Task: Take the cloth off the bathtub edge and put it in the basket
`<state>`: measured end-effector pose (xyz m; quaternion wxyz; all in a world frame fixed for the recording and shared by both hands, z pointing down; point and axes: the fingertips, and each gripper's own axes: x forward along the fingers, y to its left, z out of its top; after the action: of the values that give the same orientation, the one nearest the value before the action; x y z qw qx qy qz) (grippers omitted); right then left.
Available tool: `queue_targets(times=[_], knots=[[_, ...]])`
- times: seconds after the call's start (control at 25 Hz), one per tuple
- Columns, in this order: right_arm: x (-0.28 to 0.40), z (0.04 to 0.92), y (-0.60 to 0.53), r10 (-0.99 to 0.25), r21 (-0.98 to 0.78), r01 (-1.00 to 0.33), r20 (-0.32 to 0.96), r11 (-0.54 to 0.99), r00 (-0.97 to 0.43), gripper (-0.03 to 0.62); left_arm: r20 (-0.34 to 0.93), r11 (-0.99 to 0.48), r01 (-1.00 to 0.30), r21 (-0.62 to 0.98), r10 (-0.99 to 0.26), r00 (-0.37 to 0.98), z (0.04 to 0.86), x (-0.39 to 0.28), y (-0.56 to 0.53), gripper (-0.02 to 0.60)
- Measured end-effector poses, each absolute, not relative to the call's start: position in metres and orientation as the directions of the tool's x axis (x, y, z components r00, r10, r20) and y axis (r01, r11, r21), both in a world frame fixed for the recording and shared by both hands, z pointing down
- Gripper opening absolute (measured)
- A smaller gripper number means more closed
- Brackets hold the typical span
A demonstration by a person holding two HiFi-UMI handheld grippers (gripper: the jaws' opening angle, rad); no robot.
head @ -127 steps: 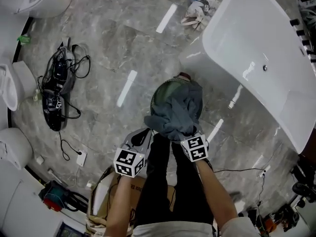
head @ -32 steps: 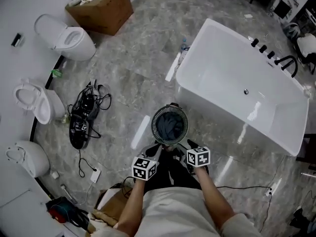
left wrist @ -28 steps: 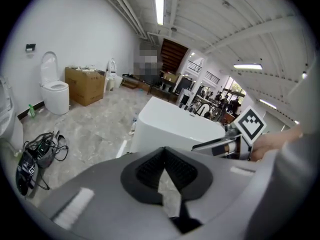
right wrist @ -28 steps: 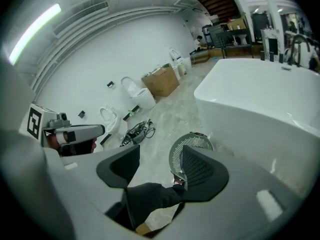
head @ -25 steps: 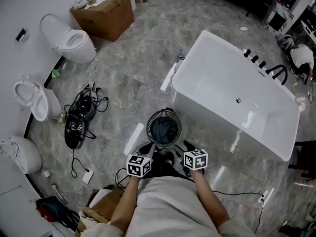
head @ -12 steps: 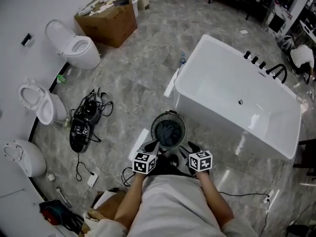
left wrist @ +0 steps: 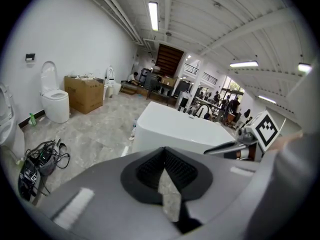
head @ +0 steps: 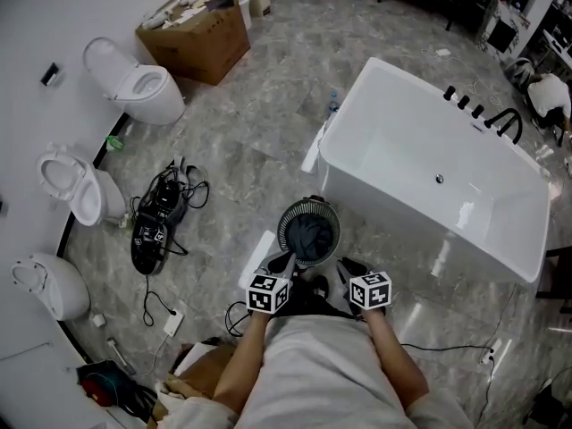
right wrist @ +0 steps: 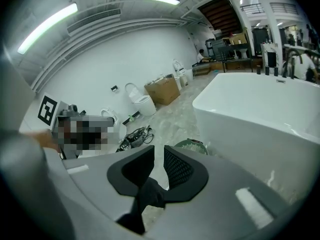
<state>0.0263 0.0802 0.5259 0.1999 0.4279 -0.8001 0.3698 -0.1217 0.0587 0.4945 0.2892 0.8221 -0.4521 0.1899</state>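
Right claw (right wrist: 159,151) just closing, near-shut; left claw (left wrist: 164,151) shut; empty (cloth (head: 310,236) bunched in basket (head: 282,232)).

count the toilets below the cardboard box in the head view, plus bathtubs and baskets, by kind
toilets: 3
bathtub: 1
basket: 1
total: 5
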Motion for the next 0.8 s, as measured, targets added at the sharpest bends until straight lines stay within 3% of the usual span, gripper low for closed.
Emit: queue_targets(times=[0.16,0.8], knots=[[0.022,0.528,0.079,-0.542,-0.432,-0.826,0.624,0.362,-0.564,0.002,0.581,-0.431,-0.853,0.293,-0.628,0.517,0.499,-0.126,0.063,0.058],[0.032,0.534,0.081,-0.542,-0.462,-0.821,0.618,0.334,-0.569,0.002,0.606,-0.421,-0.861,0.285,-0.617,0.502,0.507,-0.128,0.072,0.058]])
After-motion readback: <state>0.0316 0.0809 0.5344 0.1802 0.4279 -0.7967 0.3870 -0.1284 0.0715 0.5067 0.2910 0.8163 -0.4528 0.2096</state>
